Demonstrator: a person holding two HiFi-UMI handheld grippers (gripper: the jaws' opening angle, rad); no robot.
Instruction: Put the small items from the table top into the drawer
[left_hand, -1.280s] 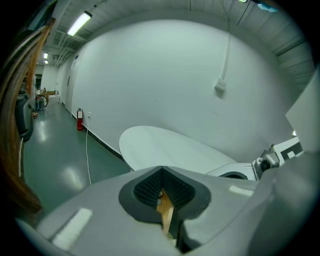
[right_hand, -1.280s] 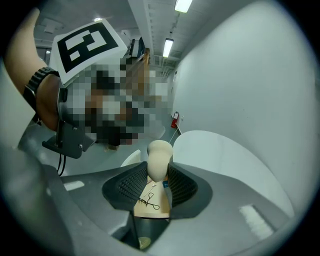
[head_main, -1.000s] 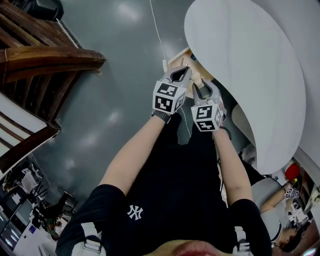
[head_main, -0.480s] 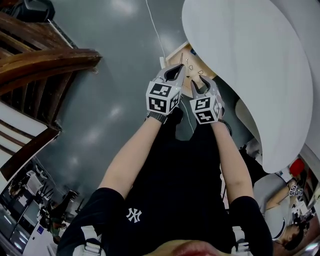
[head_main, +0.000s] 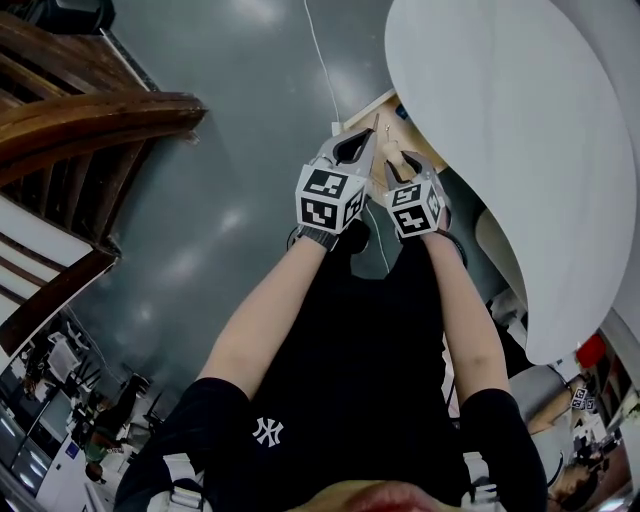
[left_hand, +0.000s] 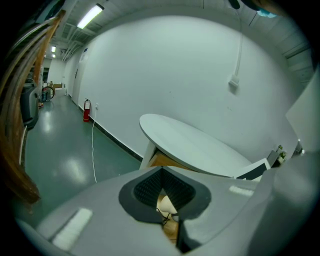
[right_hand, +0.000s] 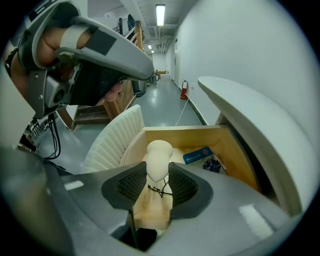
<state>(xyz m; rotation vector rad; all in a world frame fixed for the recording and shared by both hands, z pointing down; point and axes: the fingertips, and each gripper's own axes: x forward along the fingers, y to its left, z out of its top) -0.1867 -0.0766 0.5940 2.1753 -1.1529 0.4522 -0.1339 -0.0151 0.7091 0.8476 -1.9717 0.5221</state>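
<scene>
Cream bulb-shaped item (right_hand: 158, 155) stays clamped in my right tongs (right_hand: 157, 184), still above the open drawer (right_hand: 235, 150) under the desk's (head_main: 520, 150) near edge. My left tongs (left_hand: 166, 200) are together, empty. Release comes next, I judge.

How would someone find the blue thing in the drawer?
Find the big white table; a wooden drawer stands open under it. Inside, by the wall nearest the table, lies a flat blue packet, the only blue thing, beside some small dark bits.
</scene>
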